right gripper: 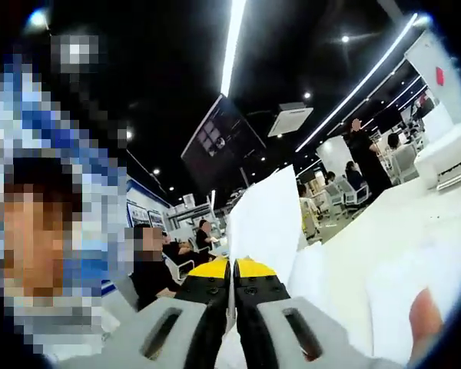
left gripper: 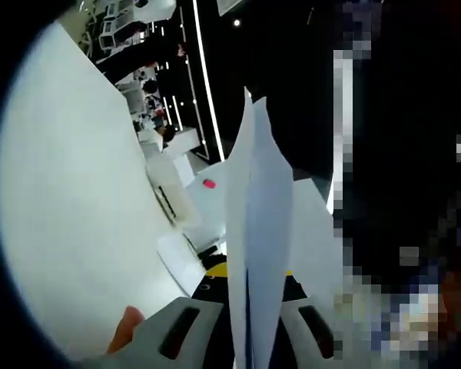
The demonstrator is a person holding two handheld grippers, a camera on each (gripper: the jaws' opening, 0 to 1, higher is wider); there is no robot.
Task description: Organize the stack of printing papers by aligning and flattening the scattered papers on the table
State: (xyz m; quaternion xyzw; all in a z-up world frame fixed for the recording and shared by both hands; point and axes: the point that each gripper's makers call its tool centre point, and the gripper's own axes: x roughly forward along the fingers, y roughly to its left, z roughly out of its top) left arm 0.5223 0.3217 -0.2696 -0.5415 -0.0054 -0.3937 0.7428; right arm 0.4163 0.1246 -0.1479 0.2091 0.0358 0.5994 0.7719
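In the left gripper view, a thin stack of white printing papers (left gripper: 255, 207) stands edge-on and rises from between the jaws of my left gripper (left gripper: 250, 278), which is shut on its lower edge. A fingertip (left gripper: 127, 327) shows beside the left jaw. In the right gripper view, my right gripper (right gripper: 232, 269) has its yellow-tipped jaws pressed together on a white sheet of the papers (right gripper: 265, 223) that stands up behind them. Another fingertip (right gripper: 426, 315) shows at the lower right. The papers are lifted off the table.
A broad white surface (left gripper: 77, 215) covers the left of the left gripper view, with a small red object (left gripper: 209, 184) on a white table beyond. The white table (right gripper: 399, 246) spreads to the right; people sit and stand behind it, under a hanging dark screen (right gripper: 223, 142).
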